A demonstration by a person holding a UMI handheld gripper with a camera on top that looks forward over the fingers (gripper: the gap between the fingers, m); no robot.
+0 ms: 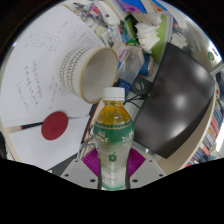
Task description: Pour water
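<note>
My gripper (113, 160) is shut on a plastic bottle (114, 130) with a white cap, a green label and yellowish liquid inside. Both purple pads (92, 159) press on the bottle's sides and it stands upright between the fingers. Just beyond the bottle's cap a white paper cup (88, 70) with a ribbed sleeve is tilted, its open mouth facing the bottle. The bottle's cap is on.
The white table (30, 90) bears drawings and a red round spot (56, 124) to the left of the fingers. A dark chair (175, 95) stands to the right. Cluttered bottles and boxes (135, 35) lie beyond the cup.
</note>
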